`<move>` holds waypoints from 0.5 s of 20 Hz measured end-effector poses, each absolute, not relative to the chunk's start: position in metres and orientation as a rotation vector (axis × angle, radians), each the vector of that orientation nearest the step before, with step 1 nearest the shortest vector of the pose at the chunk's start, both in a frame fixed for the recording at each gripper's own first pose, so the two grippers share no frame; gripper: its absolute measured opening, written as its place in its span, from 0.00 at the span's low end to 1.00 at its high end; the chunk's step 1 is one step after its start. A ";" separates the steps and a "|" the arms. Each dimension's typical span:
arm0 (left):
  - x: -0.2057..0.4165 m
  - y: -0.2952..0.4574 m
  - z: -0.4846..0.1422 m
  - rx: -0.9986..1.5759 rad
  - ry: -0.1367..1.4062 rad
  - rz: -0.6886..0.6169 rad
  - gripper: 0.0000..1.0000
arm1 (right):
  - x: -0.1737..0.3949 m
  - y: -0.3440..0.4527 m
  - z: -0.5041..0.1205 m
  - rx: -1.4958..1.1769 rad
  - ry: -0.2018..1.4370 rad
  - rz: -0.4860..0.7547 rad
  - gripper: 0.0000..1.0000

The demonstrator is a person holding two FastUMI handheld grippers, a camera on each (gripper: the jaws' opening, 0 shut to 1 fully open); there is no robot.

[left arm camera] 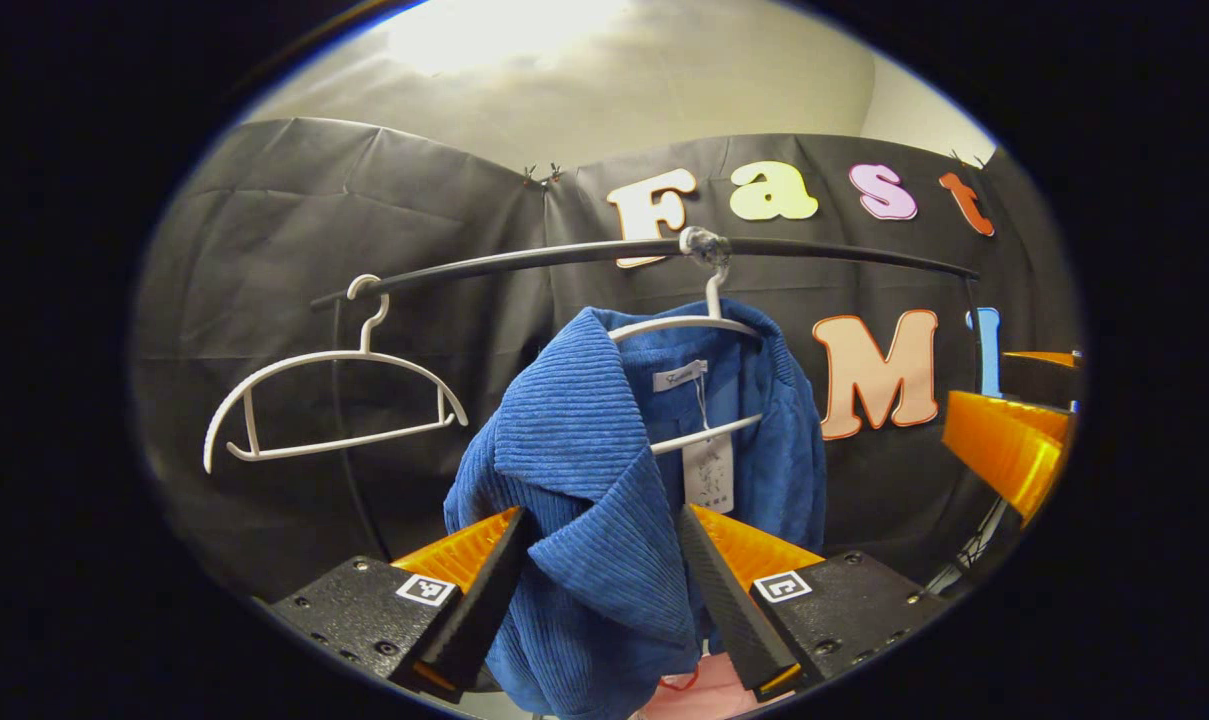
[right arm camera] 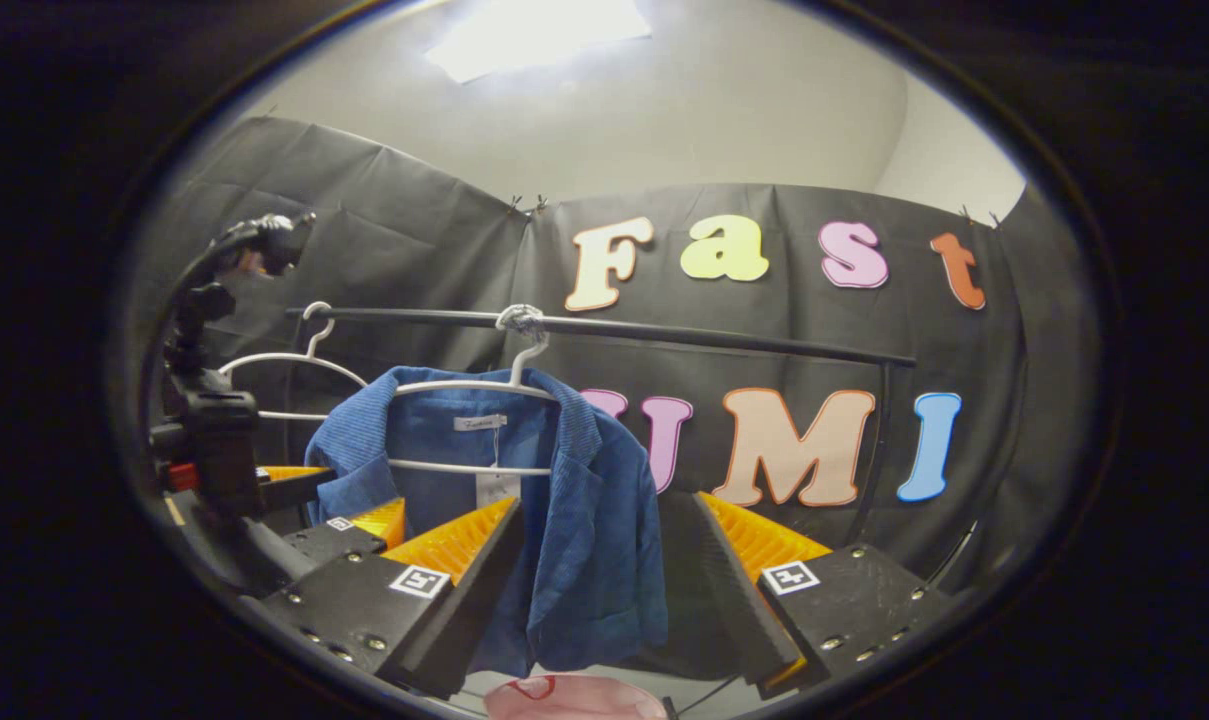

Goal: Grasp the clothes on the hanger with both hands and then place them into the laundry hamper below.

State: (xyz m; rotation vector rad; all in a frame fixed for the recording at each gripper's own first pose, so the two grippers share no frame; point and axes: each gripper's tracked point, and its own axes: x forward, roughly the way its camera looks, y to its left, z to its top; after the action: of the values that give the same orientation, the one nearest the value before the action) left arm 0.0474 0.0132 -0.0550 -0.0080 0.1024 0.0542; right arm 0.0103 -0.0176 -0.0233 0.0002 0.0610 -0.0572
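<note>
A: Where was the blue ribbed corduroy jacket (left arm camera: 604, 480)?

B: It hung on a white plastic hanger (left arm camera: 699, 325) hooked over the thin black rail (left arm camera: 564, 257), in front of the black cloth wall. A white paper tag (left arm camera: 709, 472) dangled inside its collar.

A: And the left tool (left arm camera: 604, 560)?

B: Its fingers stood spread, with the jacket's left front panel and lapel hanging between them. The cloth lay close to both fingers, but I could not tell if either pressed on it.

A: The right tool (right arm camera: 604, 560)?

B: Also spread wide, the jacket's other front edge hanging between its fingers, not pinched.

A: Anything else?

B: An empty white hanger (left arm camera: 329, 400) hung farther left on the rail. Below the jacket, a pink hamper rim (right arm camera: 574, 697) peeked up at the bottom of the right gripper view.
</note>
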 end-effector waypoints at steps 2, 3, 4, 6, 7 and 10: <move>0.054 0.018 -0.059 -0.019 0.107 0.064 0.84 | 0.013 -0.021 -0.023 -0.005 0.060 -0.061 0.98; 0.055 0.020 -0.061 -0.018 0.113 0.068 0.77 | 0.014 -0.022 -0.025 -0.009 0.061 -0.062 0.98; 0.056 0.023 -0.061 -0.013 0.114 0.072 0.68 | 0.017 -0.021 -0.026 -0.011 0.063 -0.062 0.98; 0.059 0.026 -0.063 -0.003 0.120 0.072 0.51 | 0.022 -0.019 -0.028 -0.011 0.064 -0.058 0.98; 0.061 0.027 -0.065 0.000 0.123 0.070 0.42 | 0.024 -0.018 -0.030 -0.009 0.064 -0.055 0.98; 0.063 0.031 -0.065 0.006 0.131 0.068 0.19 | 0.035 -0.011 -0.037 -0.006 0.077 -0.041 0.98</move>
State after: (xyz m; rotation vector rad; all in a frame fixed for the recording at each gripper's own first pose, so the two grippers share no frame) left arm 0.0634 0.0307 -0.0650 0.0057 0.1309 0.0679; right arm 0.0349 -0.0113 -0.0371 -0.0062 0.0770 -0.0408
